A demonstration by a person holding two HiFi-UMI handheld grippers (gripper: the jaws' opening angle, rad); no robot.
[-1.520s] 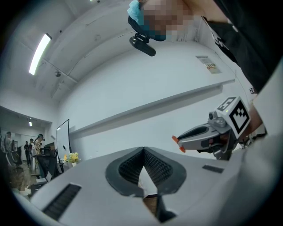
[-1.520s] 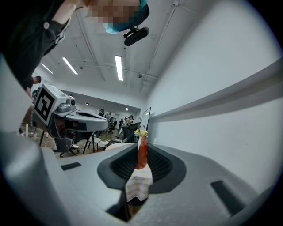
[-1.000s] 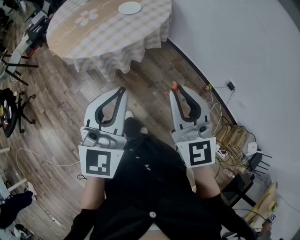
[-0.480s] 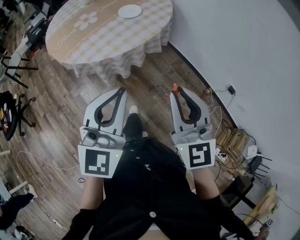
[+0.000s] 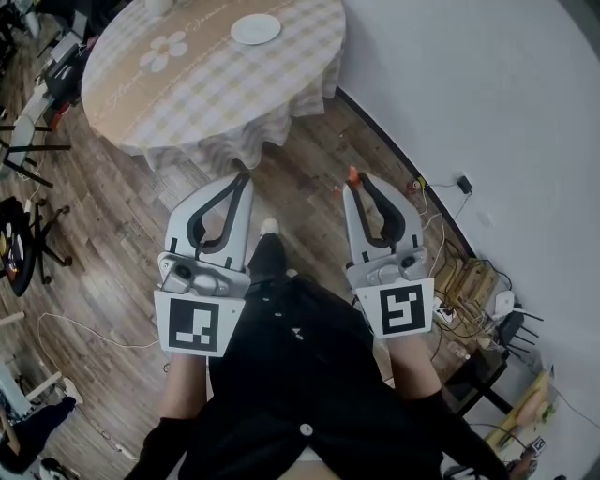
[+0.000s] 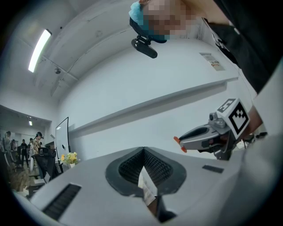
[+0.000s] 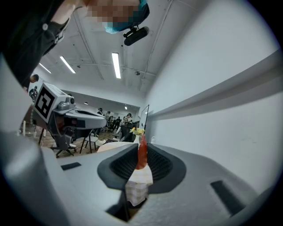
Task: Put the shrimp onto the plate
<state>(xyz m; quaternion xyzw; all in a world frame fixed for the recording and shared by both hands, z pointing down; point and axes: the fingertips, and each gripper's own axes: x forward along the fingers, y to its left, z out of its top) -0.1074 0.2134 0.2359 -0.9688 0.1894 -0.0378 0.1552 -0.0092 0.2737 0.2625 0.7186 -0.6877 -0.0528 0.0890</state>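
Note:
A small white plate [image 5: 256,28] lies on the round table [image 5: 178,89] with a checked cloth, far ahead of me. My right gripper [image 5: 351,178] is held over the wooden floor at waist height, shut on an orange-red shrimp [image 5: 350,172] that sticks out past its tips. In the right gripper view the shrimp [image 7: 142,152] stands upright between the dark pads. My left gripper [image 5: 244,176] is level with it to the left, jaws together with nothing in them; its tips [image 6: 143,151] meet in its own view. Both are well short of the table.
A cup [image 5: 159,5] stands at the table's far edge. Dark chairs [image 5: 28,141] crowd the left side. A white wall [image 5: 487,103] runs along the right, with cables and a power strip [image 5: 459,272] at its foot. People stand in the room's far end [image 7: 110,121].
The table and plate have slid slightly lower in the head view, so they are closer. Both grippers keep their pose, the shrimp still held in the right one.

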